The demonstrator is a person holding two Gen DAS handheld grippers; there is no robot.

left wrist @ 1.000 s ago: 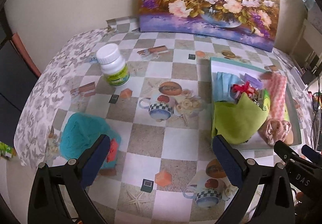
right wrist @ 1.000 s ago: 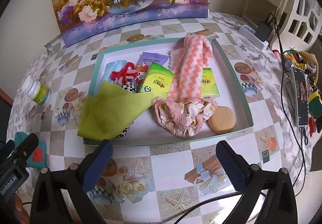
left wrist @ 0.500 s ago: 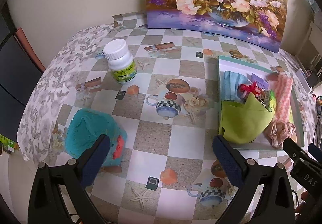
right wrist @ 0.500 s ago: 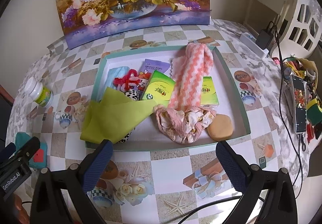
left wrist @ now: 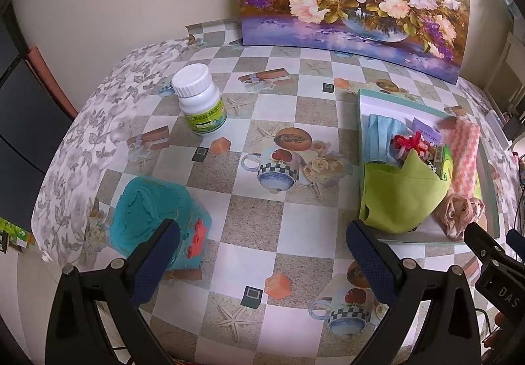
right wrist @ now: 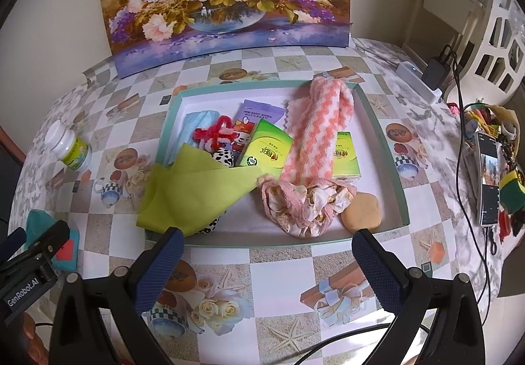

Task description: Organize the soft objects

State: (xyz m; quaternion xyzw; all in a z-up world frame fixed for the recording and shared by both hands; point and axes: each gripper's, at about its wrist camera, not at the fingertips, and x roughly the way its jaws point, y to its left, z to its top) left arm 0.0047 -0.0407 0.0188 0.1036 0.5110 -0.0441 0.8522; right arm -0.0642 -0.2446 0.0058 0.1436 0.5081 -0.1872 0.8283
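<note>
Most of the sorting looks done to me: the tray (right wrist: 387, 148) in the middle of my right view already holds the green cloth (right wrist: 197, 191), the pink striped towel (right wrist: 318, 132), a frilly pink bundle (right wrist: 305, 204) and a blue mask (right wrist: 197, 122). What seems left is the teal soft toy (left wrist: 154, 211) at the lower left of my left view, on the table outside the tray. My left gripper (left wrist: 262, 253) hangs released just short of it, and my right gripper (right wrist: 267, 261) is also spread wide and carrying nothing, below the tray.
</note>
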